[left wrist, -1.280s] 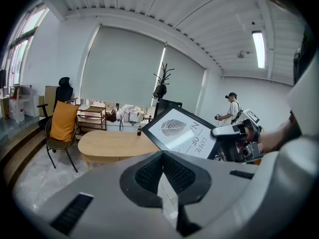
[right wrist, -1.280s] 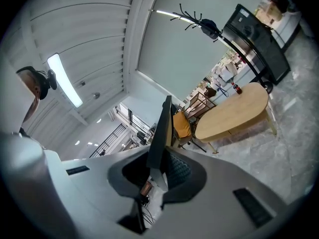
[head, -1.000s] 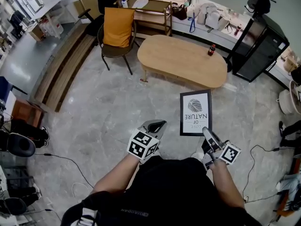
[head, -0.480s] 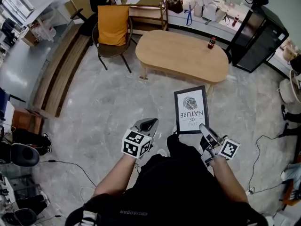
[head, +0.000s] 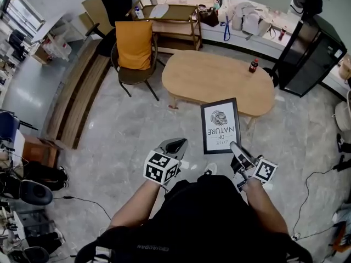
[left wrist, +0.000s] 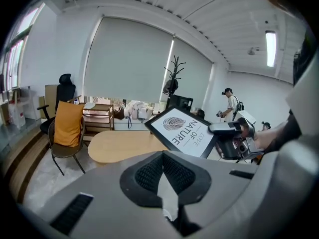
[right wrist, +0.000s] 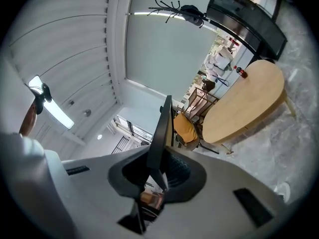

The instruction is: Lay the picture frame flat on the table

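A black picture frame (head: 220,126) with a white print of a leaf and lettering hangs in the air, its face tilted up towards me. My right gripper (head: 233,145) is shut on its near lower corner. In the right gripper view the frame (right wrist: 160,128) shows edge-on between the jaws. The oval wooden table (head: 219,78) stands just beyond the frame, whose far edge overlaps the table's near rim in the head view. My left gripper (head: 176,143) hovers left of the frame, shut and holding nothing. The left gripper view shows the frame (left wrist: 182,132) and the table (left wrist: 122,146).
A small red-capped bottle (head: 253,66) stands at the table's far right. A chair with an orange cushion (head: 133,45) sits at the table's left, a wooden shelf cart (head: 173,18) behind it. A black cabinet (head: 307,53) is at the right. A person (left wrist: 232,102) stands far off.
The table has come closer in the head view. Both grippers and the frame have moved towards it, and the frame's far edge now overlaps the table's near rim. The grip is unchanged.
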The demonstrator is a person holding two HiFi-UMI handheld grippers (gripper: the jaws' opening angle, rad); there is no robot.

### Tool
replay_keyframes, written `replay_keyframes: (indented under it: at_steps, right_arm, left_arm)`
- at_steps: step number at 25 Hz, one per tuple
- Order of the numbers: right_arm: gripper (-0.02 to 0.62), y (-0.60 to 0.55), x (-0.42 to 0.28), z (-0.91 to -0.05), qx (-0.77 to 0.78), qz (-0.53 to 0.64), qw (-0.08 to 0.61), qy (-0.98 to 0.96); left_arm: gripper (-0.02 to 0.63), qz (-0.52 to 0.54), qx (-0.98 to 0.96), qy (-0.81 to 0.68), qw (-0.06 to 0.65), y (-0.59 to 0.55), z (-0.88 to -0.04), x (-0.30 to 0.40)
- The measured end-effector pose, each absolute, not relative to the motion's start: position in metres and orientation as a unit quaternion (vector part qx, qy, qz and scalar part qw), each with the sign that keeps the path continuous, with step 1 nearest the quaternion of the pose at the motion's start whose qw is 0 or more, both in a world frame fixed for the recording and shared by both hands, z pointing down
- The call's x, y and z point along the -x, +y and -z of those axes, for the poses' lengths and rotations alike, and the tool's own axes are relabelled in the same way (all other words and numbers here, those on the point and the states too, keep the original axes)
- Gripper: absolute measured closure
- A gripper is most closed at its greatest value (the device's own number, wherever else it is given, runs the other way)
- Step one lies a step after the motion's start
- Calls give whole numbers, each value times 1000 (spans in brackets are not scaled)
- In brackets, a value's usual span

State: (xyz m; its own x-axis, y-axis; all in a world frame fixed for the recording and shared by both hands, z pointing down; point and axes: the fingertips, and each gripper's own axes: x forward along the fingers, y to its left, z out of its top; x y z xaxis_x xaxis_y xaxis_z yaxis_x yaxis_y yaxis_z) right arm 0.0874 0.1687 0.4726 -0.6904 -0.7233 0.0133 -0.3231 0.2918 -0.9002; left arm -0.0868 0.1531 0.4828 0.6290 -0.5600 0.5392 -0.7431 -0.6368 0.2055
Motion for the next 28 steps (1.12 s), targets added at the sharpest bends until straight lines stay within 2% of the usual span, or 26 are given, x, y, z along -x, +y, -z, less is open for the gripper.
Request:
replay_keyframes:
  at_steps: [5, 10, 22, 28]
  right_arm:
    - [554, 118, -102, -478, 321, 488, 195, 788]
    - [554, 93, -117, -503, 338, 507, 188, 770]
    - [554, 11, -125, -511, 358, 515, 230, 744]
    - [554, -51, -124, -502, 405, 499, 237, 729]
  left_arm:
    - [601, -225, -881, -372, 189, 96, -479, 60]
    - [601, -241, -879, -356, 204, 75, -492, 44]
    - [601, -258, -878, -332, 228, -22, -515, 47]
    - [601, -253, -903, -278, 209, -111, -509, 38]
